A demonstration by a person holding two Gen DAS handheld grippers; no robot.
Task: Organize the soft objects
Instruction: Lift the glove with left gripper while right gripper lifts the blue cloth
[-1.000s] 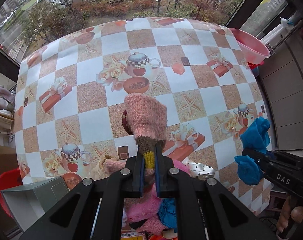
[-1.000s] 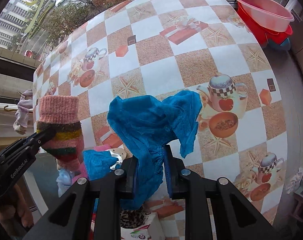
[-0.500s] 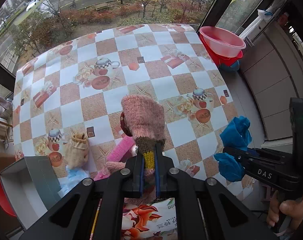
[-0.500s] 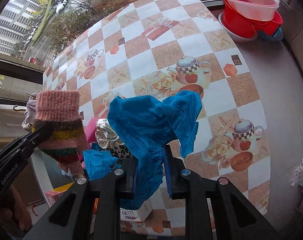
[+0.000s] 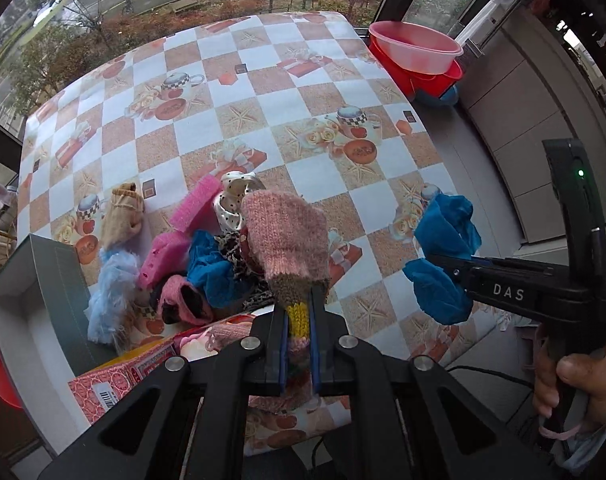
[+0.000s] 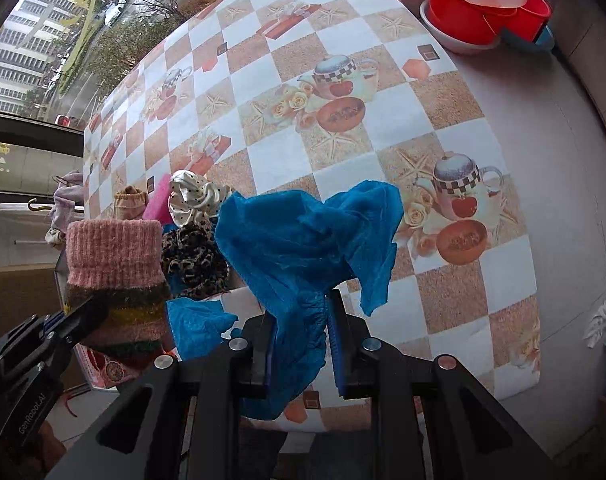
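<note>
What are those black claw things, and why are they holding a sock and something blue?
They are grabbing tools. A person's hand squeezes each one, and each carries a small camera, so each picture looks out along one claw. The left claw pinches a pink striped sock. The right claw pinches a crumpled blue cover. Below them, on the checkered tablecloth, lies a pile of soft things: a pink sponge, a dotted scrunchie and a fluffy pale blue piece. A grey box sits open beside the pile.

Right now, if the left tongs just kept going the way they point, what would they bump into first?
Probably the heap of soft things on the table. The left tongs, shut on a pink knitted sock, point steeply down at it. The sock would touch first, likely the leopard-print piece, though depth is unclear.
</note>
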